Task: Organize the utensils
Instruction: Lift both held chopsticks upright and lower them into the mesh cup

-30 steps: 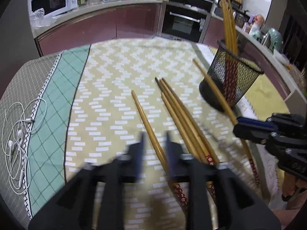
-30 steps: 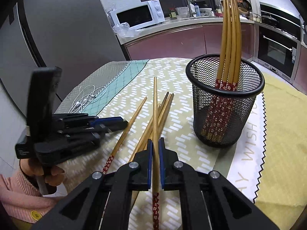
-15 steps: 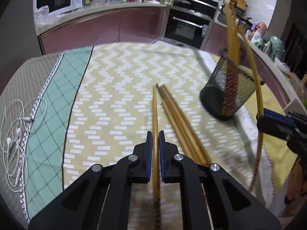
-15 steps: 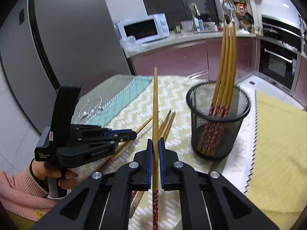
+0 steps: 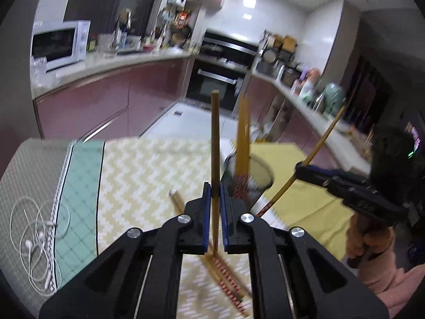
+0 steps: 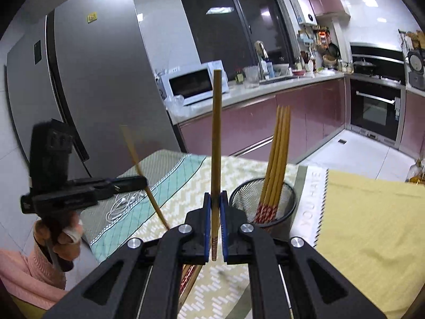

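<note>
Both grippers, left (image 5: 215,199) and right (image 6: 215,207), jaws clamped on one slender wooden chopstick each, have lifted clear of the counter toward the black mesh cup (image 6: 261,207).

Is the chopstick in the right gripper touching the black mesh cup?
Apart. In the right wrist view, the right gripper holds its chopstick upright, with tablecloth visible between it and the mesh cup.
</note>
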A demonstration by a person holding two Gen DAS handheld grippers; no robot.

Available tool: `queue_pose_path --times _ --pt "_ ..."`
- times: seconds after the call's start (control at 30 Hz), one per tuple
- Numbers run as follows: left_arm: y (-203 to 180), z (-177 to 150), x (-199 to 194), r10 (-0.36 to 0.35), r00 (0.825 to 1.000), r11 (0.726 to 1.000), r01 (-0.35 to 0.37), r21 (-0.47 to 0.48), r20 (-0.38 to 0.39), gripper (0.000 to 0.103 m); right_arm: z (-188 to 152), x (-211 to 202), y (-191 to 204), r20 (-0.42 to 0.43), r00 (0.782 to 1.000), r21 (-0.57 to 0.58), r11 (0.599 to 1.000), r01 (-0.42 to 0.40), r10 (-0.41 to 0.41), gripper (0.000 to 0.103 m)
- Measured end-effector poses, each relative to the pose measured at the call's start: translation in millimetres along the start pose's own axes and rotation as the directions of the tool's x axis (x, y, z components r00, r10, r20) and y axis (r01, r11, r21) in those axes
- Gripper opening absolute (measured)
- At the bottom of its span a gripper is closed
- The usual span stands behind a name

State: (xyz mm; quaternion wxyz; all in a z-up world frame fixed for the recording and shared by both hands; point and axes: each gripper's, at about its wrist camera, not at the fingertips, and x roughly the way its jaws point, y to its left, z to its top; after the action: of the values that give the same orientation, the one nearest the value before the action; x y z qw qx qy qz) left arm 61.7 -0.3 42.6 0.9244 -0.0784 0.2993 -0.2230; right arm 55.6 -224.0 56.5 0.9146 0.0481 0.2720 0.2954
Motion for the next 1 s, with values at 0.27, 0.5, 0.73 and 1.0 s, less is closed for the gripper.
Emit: queue_pose_path --times 0.27,0.5,0.73,1.0 --pt "-24.5 49.9 -10.5 -0.066 0.989 0.998 0.064 0.016 0.133 0.007 34.8 -17.6 -5.0 0.068 0.997 -0.036 0.999 0.032 -0.03 0.006" --pt "-43.4 84.8 2.3 -0.108 0.98 0.994 0.103 0.043 0.167 0.007 58.5 -21.4 -13.7 0.103 0.992 -0.054 0.995 0.084 -0.078 0.006" --pt "-57.6 83.7 48.5 -0.054 0.998 0.993 0.049 0.108 0.038 0.007 60.2 4.2 -31.0 0.057 0.993 -0.032 0.994 0.103 -0.101 0.006" --pt "-46.2 59.1 103.4 -0.005 0.991 0.989 0.025 0.148 -0.134 0.007 46.6 50.6 -49.4 -0.114 0.99 0.01 0.996 0.087 -0.085 0.006"
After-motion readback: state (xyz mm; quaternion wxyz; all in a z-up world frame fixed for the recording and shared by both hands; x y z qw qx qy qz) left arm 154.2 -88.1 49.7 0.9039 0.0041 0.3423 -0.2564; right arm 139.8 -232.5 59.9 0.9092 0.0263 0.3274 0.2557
